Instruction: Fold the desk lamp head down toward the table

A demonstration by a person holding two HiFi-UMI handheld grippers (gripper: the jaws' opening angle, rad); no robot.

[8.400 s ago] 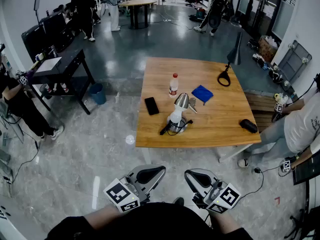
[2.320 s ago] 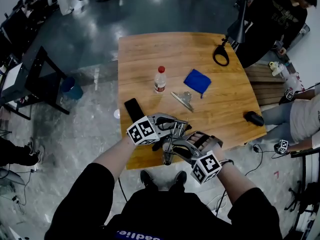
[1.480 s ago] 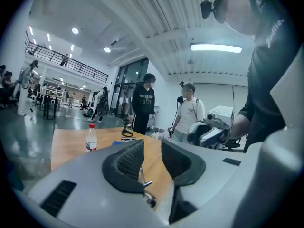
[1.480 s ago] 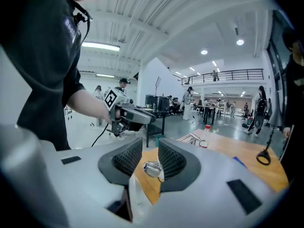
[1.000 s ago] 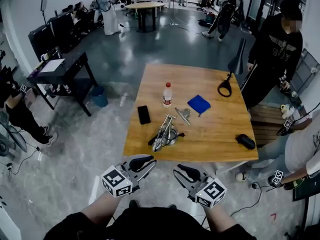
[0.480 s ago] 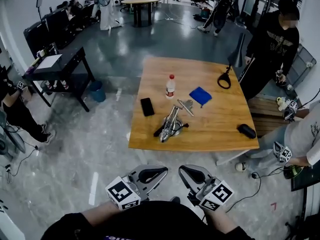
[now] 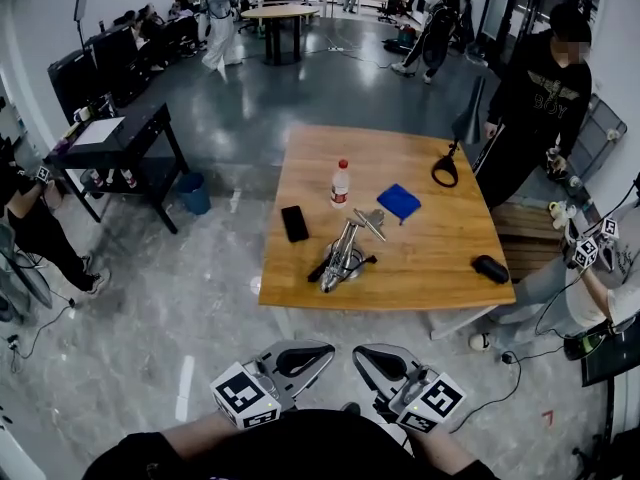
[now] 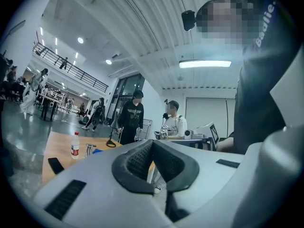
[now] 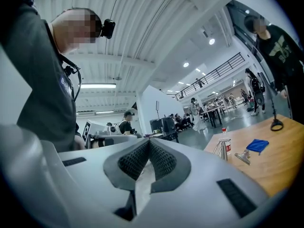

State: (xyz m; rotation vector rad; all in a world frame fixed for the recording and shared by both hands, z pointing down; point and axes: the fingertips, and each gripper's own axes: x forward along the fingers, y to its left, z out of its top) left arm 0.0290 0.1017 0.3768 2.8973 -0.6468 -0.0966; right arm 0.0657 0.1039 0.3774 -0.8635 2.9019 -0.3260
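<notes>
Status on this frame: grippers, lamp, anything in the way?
Left gripper shut, empty; right gripper just closed, empty. Both short of table. Desk lamp folded down on it. Nothing between grippers and lamp.

**Two clothing prints are all we can read**

In the left gripper view we read white lettering (image 8: 266, 14) running up the dark shirt (image 8: 263, 94) of the person holding the rig: "Badlie", with its end cut off by the edge of the picture. In the head view, the black sweatshirt (image 7: 540, 93) of the person standing at the far right of the tabletop (image 7: 440, 238) carries a pale chest print that we take as "BOY", though it is small. The bottle (image 7: 341, 183) has a red label too small for us to read. The left marker cube (image 7: 245, 396) and the right marker cube (image 7: 432, 402) show black-and-white square patterns, with no letters or numbers.
</notes>
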